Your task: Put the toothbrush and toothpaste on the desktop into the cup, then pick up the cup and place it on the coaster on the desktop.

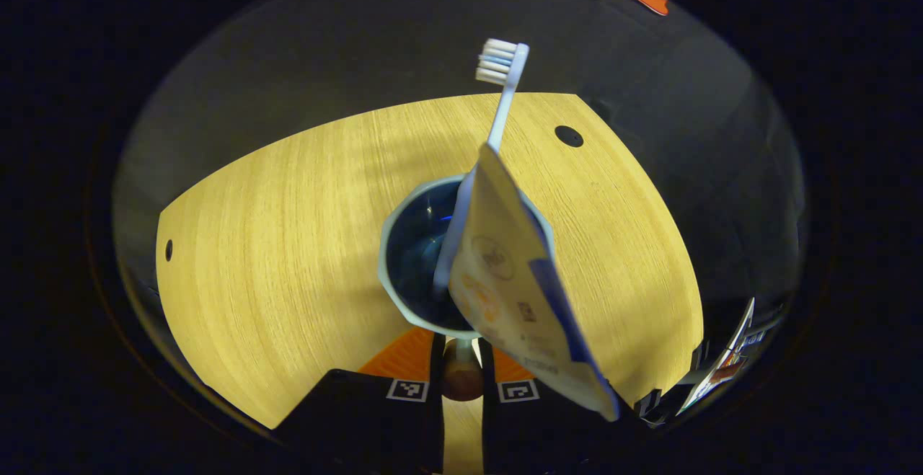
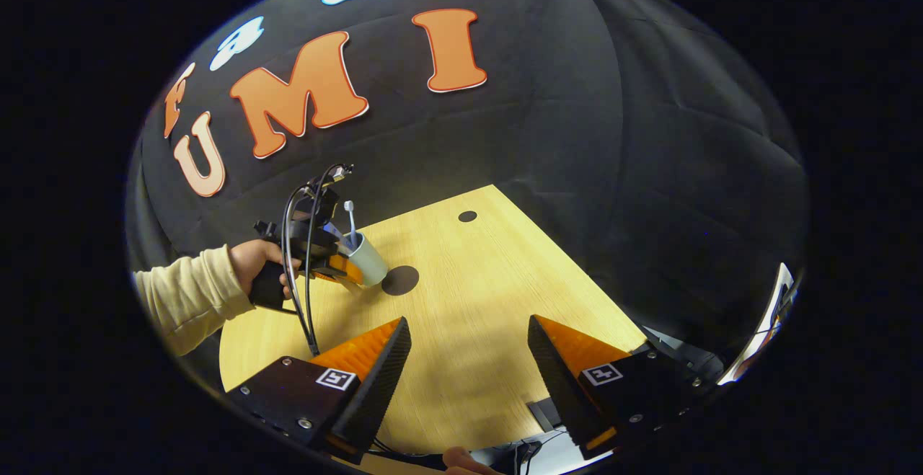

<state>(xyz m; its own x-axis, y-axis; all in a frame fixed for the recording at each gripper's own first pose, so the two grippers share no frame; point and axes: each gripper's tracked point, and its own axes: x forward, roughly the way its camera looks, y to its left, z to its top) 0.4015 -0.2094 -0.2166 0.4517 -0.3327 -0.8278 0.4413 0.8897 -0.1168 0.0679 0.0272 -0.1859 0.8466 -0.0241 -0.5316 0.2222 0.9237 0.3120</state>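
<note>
Left gripper [image 1: 461, 367] clenched on cup [image 2: 366, 260], toothbrush [image 1: 502, 89] and toothpaste [image 1: 520, 295] inside; coaster [image 2: 400, 280] at 3 o'clock, just beside; right gripper [image 2: 469, 360] released above desktop [image 2: 490, 302].

Toothpaste [image 1: 519, 280] hides cup [image 1: 411, 259] right rim; toothbrush [image 1: 497, 107] handle bottom lost inside cup; coaster [image 2: 400, 280] partly behind cup.

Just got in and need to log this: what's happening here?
A person's hand holds the left gripper, which is shut on the cup by its handle. The toothbrush and toothpaste already stand in it. The cup is tilted beside the dark coaster, not yet on it. The right gripper hangs open over the desk.
</note>
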